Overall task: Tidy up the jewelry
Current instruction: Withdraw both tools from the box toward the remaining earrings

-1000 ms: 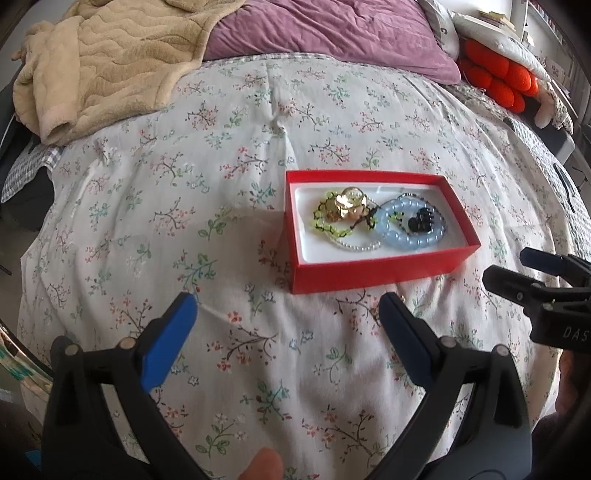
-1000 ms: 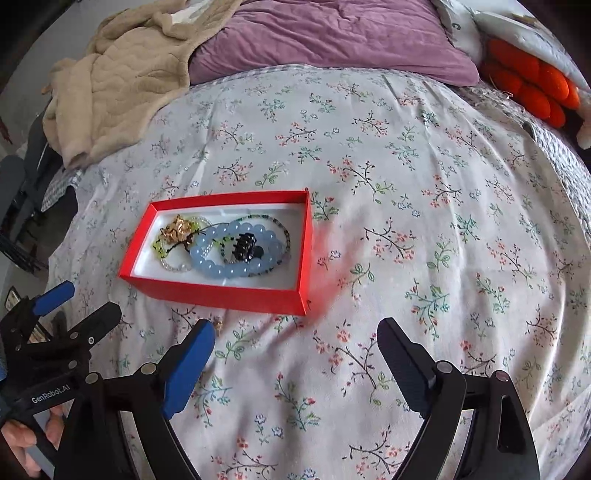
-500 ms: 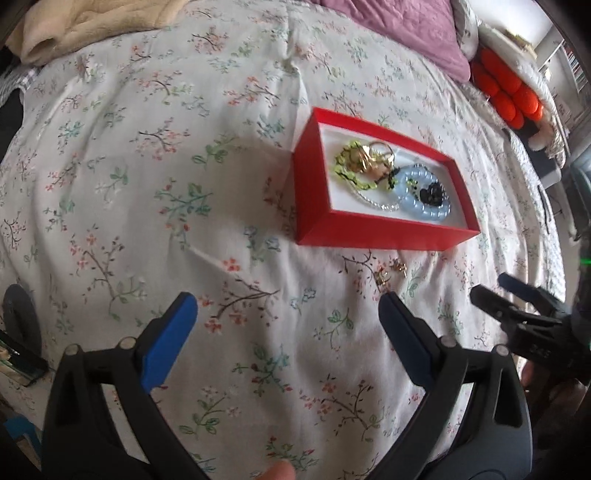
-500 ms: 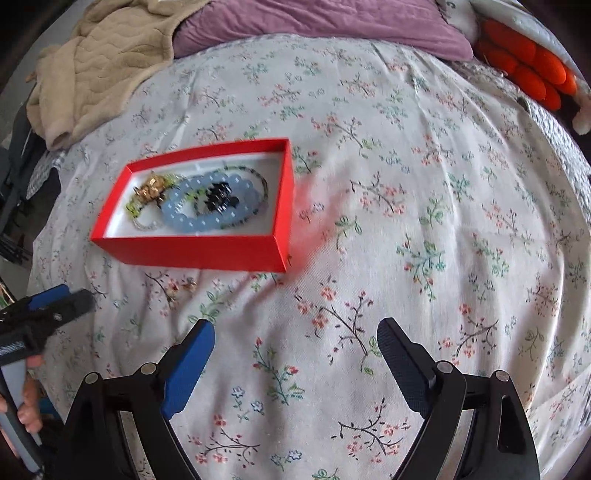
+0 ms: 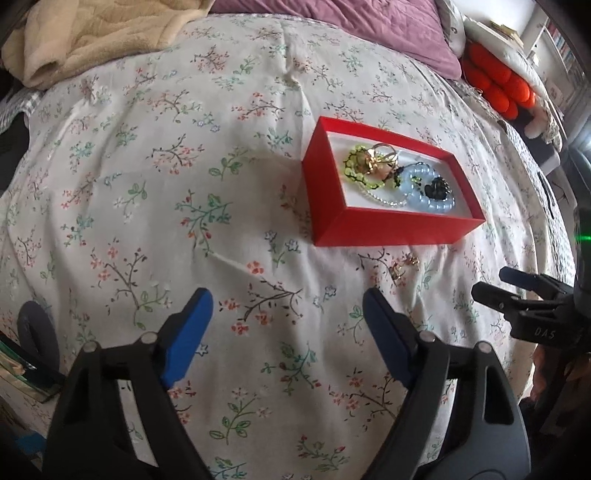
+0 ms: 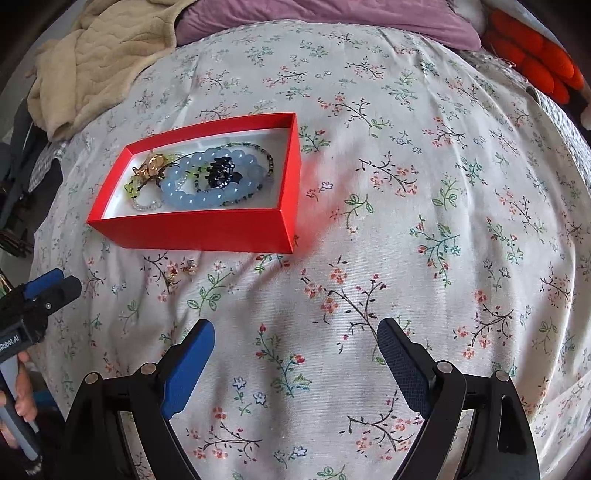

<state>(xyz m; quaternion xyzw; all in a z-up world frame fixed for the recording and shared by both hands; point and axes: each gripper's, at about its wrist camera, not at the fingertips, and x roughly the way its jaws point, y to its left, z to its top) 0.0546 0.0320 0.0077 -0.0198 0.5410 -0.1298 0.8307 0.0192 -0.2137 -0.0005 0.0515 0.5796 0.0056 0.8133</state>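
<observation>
Left gripper [image 5: 286,314] and right gripper [image 6: 295,343] both hover low over the floral bedsheet [image 6: 424,221], fingers pointing forward toward the head of the bed, each with jaws spread wide and nothing between them. Each gripper appears at the edge of the other's view, held beside its partner.

One red jewelry box [image 6: 207,229], lid off, rests on the sheet ahead of the grippers. Inside lie one light-blue bead bracelet [image 6: 207,184], one black hair claw [image 6: 221,173] within its ring, one yellow-green bead bracelet [image 5: 354,173], one clear bead strand [image 5: 384,199], one dark thin-bead strand [image 6: 267,162] and a gold piece [image 6: 153,164].

Small gold earrings [image 5: 402,267], apparently two, lie on the sheet just outside the box's near wall, apart from both grippers.

Behind: one beige blanket [image 6: 99,62], one purple quilt [image 5: 351,22], one orange plush [image 5: 498,81].
</observation>
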